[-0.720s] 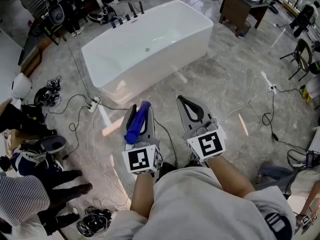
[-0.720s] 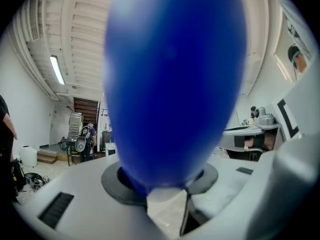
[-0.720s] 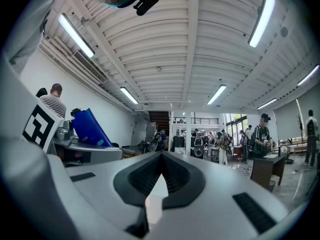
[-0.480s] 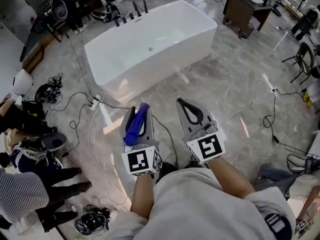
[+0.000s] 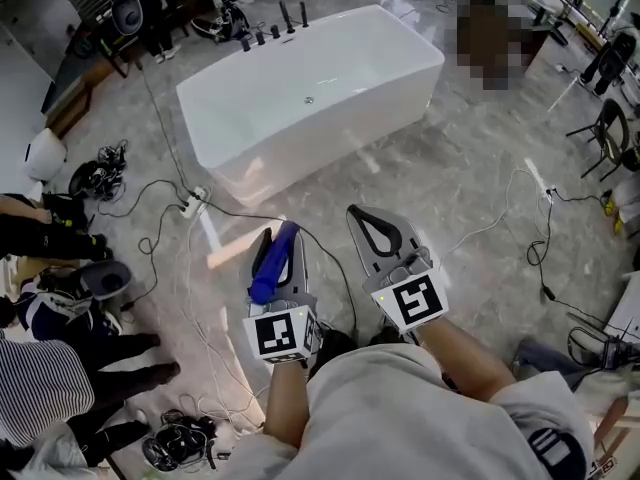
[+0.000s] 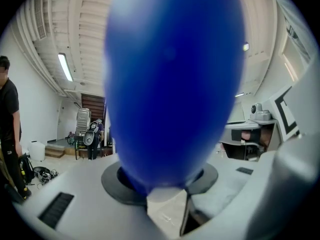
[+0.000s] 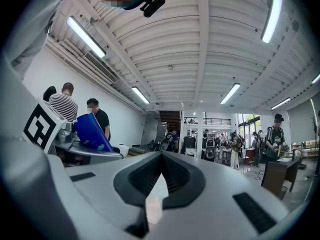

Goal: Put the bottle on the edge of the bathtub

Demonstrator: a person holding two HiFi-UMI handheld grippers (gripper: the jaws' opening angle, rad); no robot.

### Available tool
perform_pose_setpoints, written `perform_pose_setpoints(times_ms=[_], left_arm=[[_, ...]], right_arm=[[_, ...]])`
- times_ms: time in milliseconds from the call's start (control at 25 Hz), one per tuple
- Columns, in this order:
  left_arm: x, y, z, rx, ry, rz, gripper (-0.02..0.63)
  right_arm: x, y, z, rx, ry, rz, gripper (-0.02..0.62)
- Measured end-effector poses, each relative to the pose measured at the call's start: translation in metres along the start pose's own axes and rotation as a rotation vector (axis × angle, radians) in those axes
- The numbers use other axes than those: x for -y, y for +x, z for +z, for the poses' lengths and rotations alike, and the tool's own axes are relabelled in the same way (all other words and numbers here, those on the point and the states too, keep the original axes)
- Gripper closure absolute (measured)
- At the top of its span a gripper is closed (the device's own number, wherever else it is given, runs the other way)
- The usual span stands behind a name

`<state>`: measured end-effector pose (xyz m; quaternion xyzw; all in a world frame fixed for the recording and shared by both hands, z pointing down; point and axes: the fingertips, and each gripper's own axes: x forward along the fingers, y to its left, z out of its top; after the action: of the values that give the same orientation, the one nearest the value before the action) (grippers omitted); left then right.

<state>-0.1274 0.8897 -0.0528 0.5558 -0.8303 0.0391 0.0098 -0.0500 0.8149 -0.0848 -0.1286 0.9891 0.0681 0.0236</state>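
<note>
A blue bottle [image 5: 273,260] lies lengthwise between the jaws of my left gripper [image 5: 283,240], which is shut on it. In the left gripper view the bottle [image 6: 172,84] fills most of the picture, above the left gripper [image 6: 167,199]. My right gripper [image 5: 358,211] is beside it on the right, shut with nothing in it. The right gripper view shows its jaws [image 7: 155,194] met at the tips, with the bottle [image 7: 92,132] at the left. The white bathtub [image 5: 330,138] stands on the floor well ahead of both grippers.
Black taps [image 5: 272,28] stand at the tub's far end. Cables [image 5: 190,268] and a power strip [image 5: 190,205] lie on the grey marble floor between me and the tub. People [image 5: 60,368] and bags crowd the left side. A chair [image 5: 605,128] stands at the right.
The head view has drifted, so the tub sits slightly further right in the picture and both grippers a little lower. The bottle stays held in the left gripper.
</note>
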Motion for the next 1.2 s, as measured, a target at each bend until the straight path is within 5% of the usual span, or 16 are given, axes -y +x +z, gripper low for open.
perform_pose_setpoints(times_ms=[720, 1200], left_arm=[[-0.065, -0.008, -0.039, -0.027, -0.03, -0.183, 0.432], [-0.047, 0.074, -0.048, -0.06, -0.012, -0.242, 0.433]], right_arm=[[-0.07, 0.038, -0.025, -0.076, -0.006, -0.022, 0.589], [-0.002, 0.071, -0.05, -0.09, 0.021, -0.04, 0.589]])
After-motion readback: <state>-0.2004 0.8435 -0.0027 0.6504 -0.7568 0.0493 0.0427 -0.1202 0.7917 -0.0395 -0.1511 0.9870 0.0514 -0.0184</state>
